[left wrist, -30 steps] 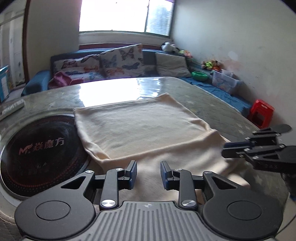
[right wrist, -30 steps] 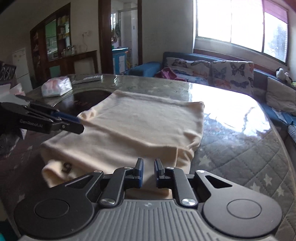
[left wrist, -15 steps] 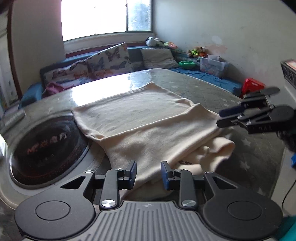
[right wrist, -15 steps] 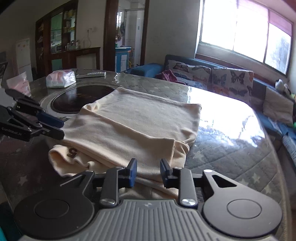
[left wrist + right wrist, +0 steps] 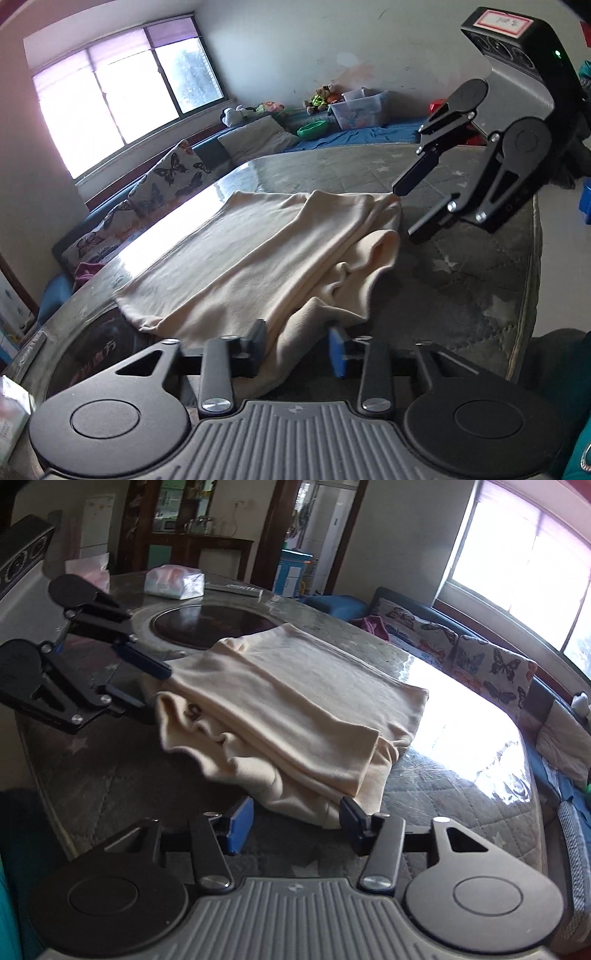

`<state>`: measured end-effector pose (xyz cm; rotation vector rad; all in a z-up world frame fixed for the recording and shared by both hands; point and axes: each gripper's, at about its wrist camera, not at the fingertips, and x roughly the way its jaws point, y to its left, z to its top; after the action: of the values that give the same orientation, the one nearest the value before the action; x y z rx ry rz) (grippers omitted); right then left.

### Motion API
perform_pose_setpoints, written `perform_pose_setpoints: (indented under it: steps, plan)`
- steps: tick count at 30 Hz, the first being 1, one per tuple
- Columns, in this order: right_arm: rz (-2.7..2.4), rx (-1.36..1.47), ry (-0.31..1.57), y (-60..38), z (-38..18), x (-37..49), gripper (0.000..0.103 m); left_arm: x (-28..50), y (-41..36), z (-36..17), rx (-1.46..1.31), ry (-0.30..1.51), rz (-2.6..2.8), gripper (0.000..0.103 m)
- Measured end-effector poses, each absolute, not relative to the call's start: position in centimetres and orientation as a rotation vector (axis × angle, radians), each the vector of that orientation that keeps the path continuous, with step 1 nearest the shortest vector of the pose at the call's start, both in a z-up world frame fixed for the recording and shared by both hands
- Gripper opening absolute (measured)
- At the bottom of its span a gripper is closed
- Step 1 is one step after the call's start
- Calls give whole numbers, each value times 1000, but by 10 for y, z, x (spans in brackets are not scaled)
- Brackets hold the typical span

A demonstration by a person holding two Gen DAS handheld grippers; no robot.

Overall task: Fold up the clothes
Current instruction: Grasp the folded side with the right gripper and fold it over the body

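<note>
A cream garment (image 5: 258, 251) (image 5: 295, 701) lies folded in layers on the grey quilted table cover (image 5: 461, 295), its near edge bunched. My left gripper (image 5: 297, 349) sits at one corner; a loose flap lies between its closing jaws, and no pad visibly presses on it. In the right wrist view the left gripper (image 5: 153, 686) stands at the garment's left end. My right gripper (image 5: 297, 825) is at the opposite corner with its jaws opening and the hem just in front of the gap. In the left wrist view the right gripper (image 5: 405, 213) stands open beside the far edge.
A dark round hob plate (image 5: 210, 627) (image 5: 92, 358) is set into the table beyond the garment. A tissue pack (image 5: 173, 581) and a remote (image 5: 232, 589) lie behind it. A sofa with butterfly cushions (image 5: 166, 177) runs under the window. The table edge (image 5: 532, 295) is close.
Both grippers rolled and moved to the opposite near corners of the garment. The right jaws went from nearly shut to wide apart. The garment's near edge now lies bunched.
</note>
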<state>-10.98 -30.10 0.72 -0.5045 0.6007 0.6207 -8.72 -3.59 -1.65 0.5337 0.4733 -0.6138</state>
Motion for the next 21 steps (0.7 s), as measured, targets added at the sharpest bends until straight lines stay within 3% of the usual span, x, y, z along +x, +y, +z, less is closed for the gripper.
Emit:
perform_pose_setpoints:
  steps: [3,5,12,15,17,19,21]
  plan:
    - [638,-545,578,-297,3,-114,60,-78,-30,-13,488,483,-603,9]
    - [650,-571,555,-293,1,-114,66,-70,-24,-4,428,483,-601,8]
    - [703,-581,497,-275,-2,-92,62,-40,-12,13,298,494,-589,8]
    - [719,-529,546,-273,-2,-77,48,-36,-9,12,281,497,-571,8]
    - [729,-492,580,-271,-2,-67,31,-39,-6,9,294,496,-565,11]
    - [732,-452,609,-271,0,-58,24,-45,-3,4,311,496,-570,11]
    - [732,-407,626,-274,3,-52,21,-52,-1,-1,325,500,-577,18]
